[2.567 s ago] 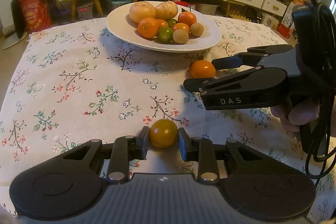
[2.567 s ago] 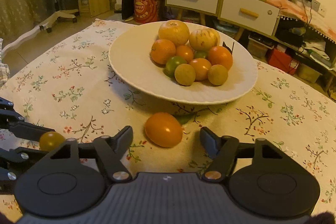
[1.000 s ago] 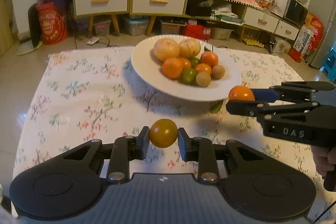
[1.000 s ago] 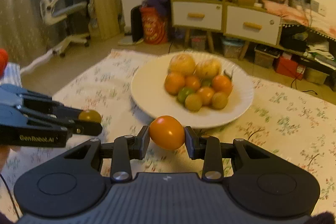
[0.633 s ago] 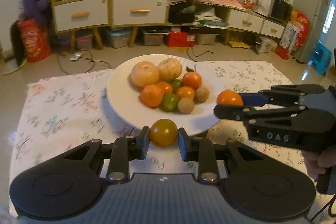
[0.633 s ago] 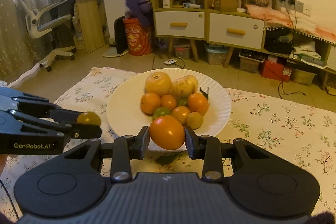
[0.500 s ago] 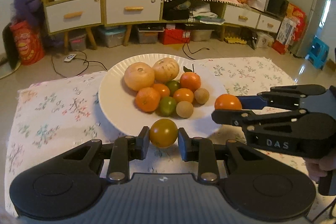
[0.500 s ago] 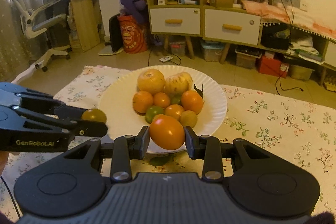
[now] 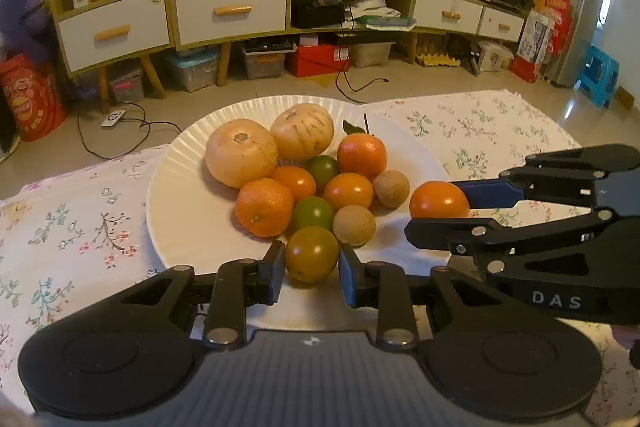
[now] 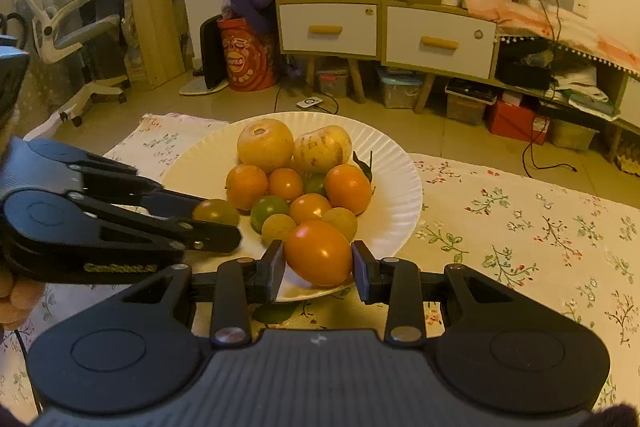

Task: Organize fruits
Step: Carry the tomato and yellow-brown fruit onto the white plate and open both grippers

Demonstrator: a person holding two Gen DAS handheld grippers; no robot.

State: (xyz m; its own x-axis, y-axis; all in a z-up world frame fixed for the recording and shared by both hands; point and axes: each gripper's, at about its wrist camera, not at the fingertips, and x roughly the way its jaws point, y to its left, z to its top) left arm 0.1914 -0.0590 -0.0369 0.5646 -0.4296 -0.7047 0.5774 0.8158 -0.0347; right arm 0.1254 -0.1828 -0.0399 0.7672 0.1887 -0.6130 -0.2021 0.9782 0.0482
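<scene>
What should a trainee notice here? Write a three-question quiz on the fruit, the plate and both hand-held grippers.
1. True or false: the left hand-held gripper is empty.
2. Which fruit does the right hand-held gripper hold: A olive-green tomato, B orange tomato, C brown round fruit?
3. Fill in: the piled fruit lies on a white ___.

Key: 1 false, it clamps the olive-green tomato. 2 B. 3 plate.

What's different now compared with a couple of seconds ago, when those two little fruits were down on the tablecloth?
Both fruits have been lifted off the cloth and carried toward the white plate. The right claw, open earlier, closed on the orange tomato; the left claw already gripped the olive-green tomato. Both now hang over the plate's near side. The pile of fruit on the plate has not moved.
</scene>
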